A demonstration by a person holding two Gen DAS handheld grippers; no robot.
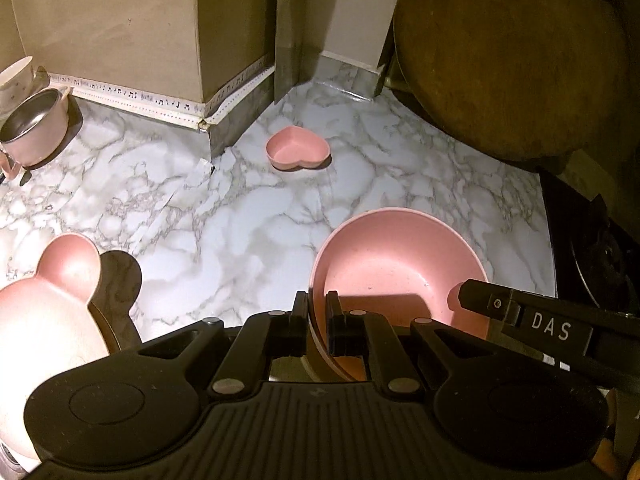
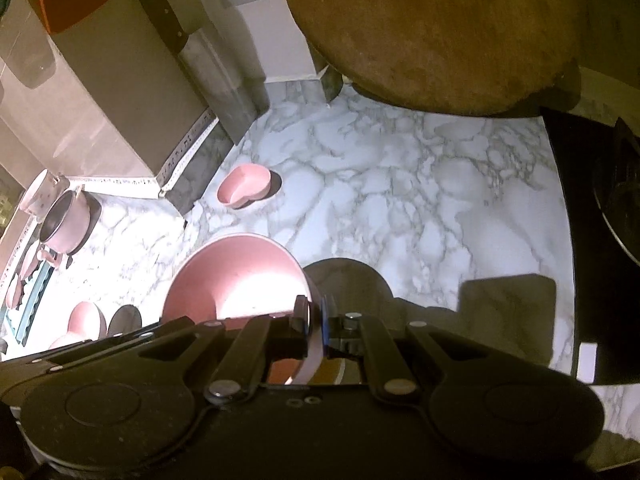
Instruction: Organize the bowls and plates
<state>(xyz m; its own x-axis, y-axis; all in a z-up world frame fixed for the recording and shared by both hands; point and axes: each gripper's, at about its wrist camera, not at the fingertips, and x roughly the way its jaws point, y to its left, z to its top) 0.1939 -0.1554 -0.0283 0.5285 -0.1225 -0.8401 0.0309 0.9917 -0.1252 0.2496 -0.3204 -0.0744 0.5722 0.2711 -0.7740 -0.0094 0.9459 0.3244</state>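
Left wrist view shows the left gripper with its fingers clamped on the near rim of a round pink bowl. The right gripper comes in from the right and holds the same bowl at its right rim. In the right wrist view the right gripper has its fingers together on the thin rim of the round pink bowl, so the bowl lies to the left of these fingers and opens upward, a little tilted. Both hands carry it equally; neither is nearer.

At the near left edge of the tabletop sits a pink bear-shaped plate, its ears pointing toward the back. Farther, near the middle back of the tabletop, rests a small heart-shaped bowl, well apart from the held bowl and straight ahead of the left fingers. Its long axis runs left to right and its tip points to the back.

At the far left edge stands a pink pot. A cleaver leans in the back corner, and a round wooden board stands at the back right.

I judge that the coming move depends on this ahead direction toward the heart-shaped bowl.
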